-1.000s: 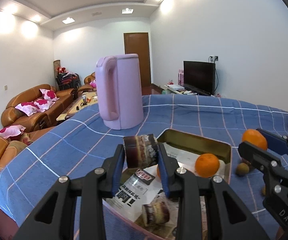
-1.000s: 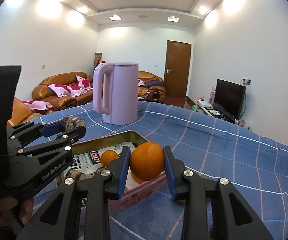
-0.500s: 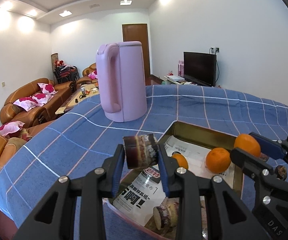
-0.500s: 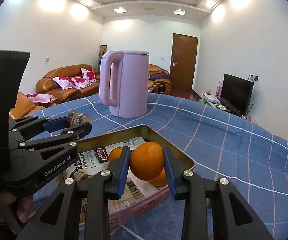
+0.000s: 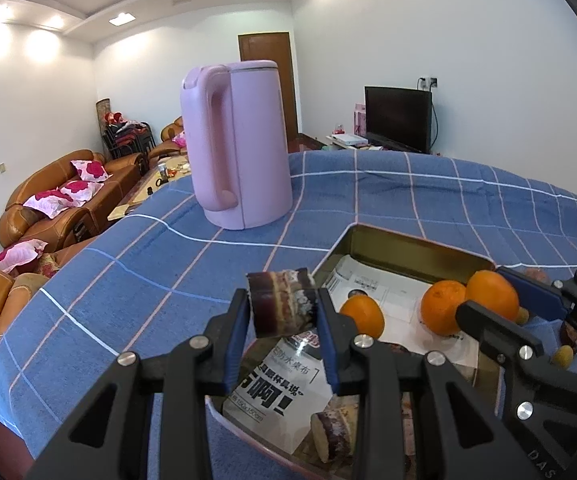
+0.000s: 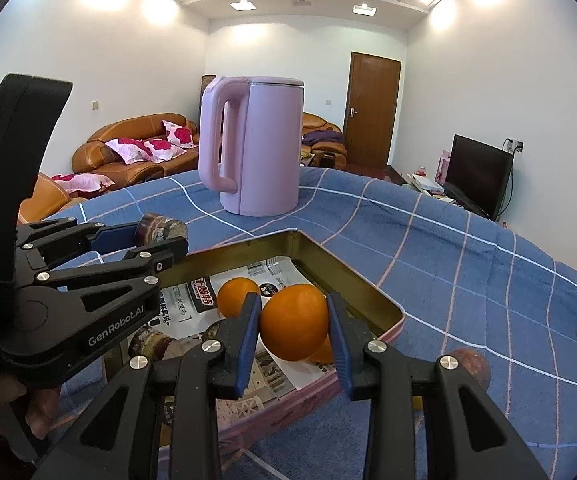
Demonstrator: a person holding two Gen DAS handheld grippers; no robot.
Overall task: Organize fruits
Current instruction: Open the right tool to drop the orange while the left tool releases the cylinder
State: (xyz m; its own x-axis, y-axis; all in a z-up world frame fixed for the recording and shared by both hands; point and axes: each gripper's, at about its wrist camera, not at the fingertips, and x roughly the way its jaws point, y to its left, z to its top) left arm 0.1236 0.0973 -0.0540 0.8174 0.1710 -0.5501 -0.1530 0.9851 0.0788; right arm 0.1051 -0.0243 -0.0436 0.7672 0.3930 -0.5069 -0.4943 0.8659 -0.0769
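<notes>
Left gripper (image 5: 282,322): clamped on brown sugarcane segment (image 5: 281,306). Right gripper (image 6: 293,330): clamped on round orange (image 6: 293,328). Step: depositing; next, lower and release into paper-lined metal tin (image 5: 408,246).

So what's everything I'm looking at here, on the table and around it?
Oranges: three; two lie in the tin, one is held over it.
Sugarcane pieces: brown-purple; one held, more in the tin.
Tin: one, gold inside, lined with newspaper.
Kettle: one, pink, behind the tin.
Tablecloth: blue, checked.
Small fruits: a few on the cloth beside the tin.
Sofas: brown, left background.
TV: black, by the right wall.
Left gripper: black, blue fingers.
Right gripper: the same.
</notes>
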